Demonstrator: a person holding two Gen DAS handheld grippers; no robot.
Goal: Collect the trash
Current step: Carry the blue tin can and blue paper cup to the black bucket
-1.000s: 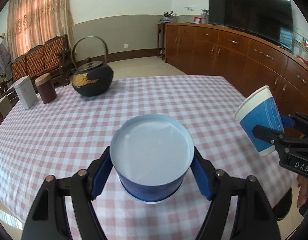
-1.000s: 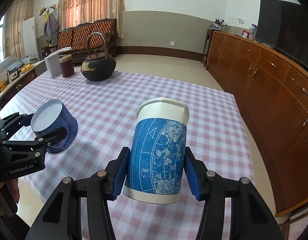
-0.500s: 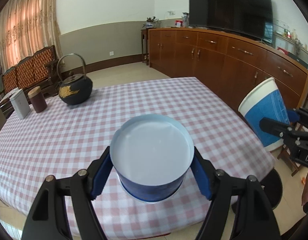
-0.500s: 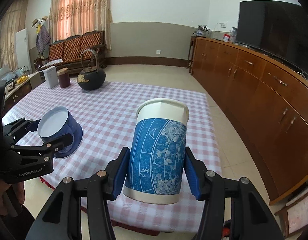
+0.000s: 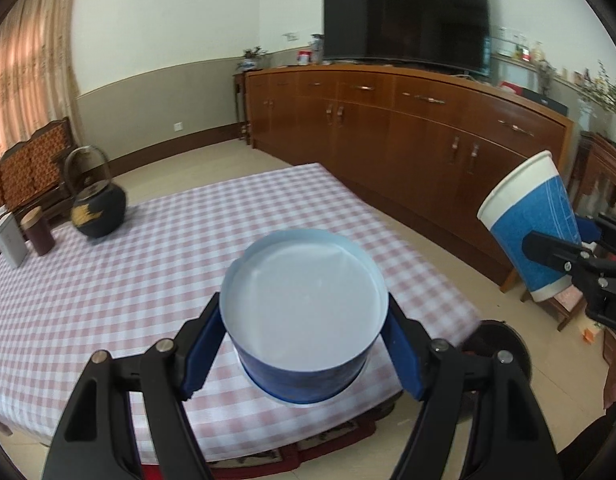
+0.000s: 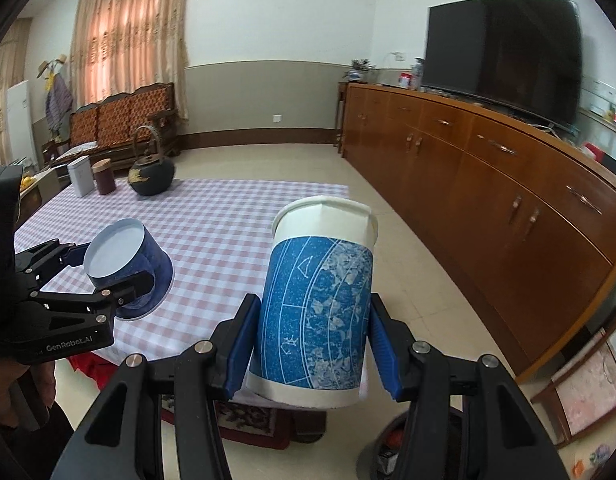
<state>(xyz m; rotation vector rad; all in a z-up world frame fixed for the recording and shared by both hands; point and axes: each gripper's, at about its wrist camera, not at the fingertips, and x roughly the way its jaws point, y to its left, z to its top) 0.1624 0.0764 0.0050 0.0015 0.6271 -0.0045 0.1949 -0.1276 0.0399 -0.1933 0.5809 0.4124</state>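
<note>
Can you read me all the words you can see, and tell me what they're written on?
"GenRobot.AI": white letters on the black body of the left gripper, in the right wrist view.
"D": only the start of a cut-off label on the right gripper, in the left wrist view.
The tall blue paper cup shows only drawings, with no words.
Items on the sideboard are too small to read.

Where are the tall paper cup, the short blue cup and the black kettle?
tall paper cup (image 6: pixel 316 312), right wrist view, blue printed side.
short blue cup (image 5: pixel 304 300), left wrist view, white base.
black kettle (image 5: pixel 98 212), left wrist view, round body.
</note>
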